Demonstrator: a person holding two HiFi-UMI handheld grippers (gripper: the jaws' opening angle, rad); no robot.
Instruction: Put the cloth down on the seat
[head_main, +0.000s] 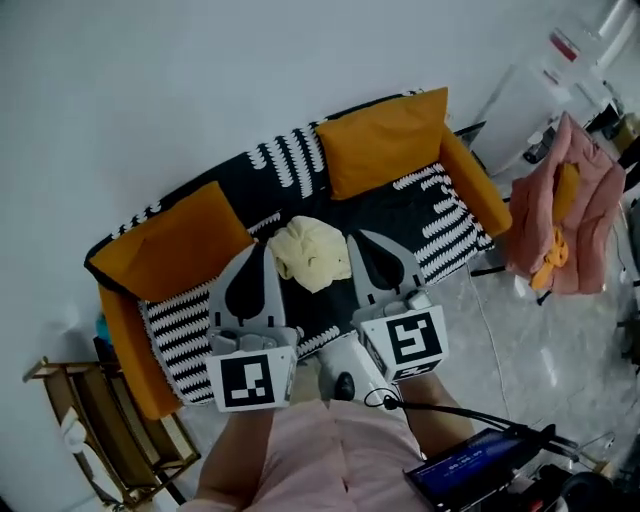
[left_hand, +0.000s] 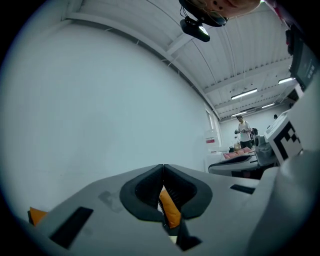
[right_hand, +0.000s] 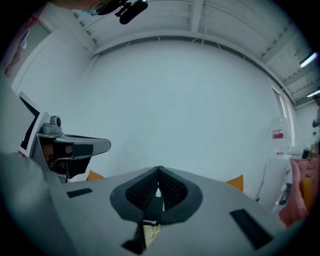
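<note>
Cloth (head_main: 310, 253) lies on seat (head_main: 392, 214) between left gripper (head_main: 263, 246) and right gripper (head_main: 352, 238) fingers (head_main: 386, 266).

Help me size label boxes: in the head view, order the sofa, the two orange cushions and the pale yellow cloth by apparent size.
1. sofa: largest by far.
2. left orange cushion and right orange cushion: they look about alike, so unranked.
3. pale yellow cloth: smallest.
</note>
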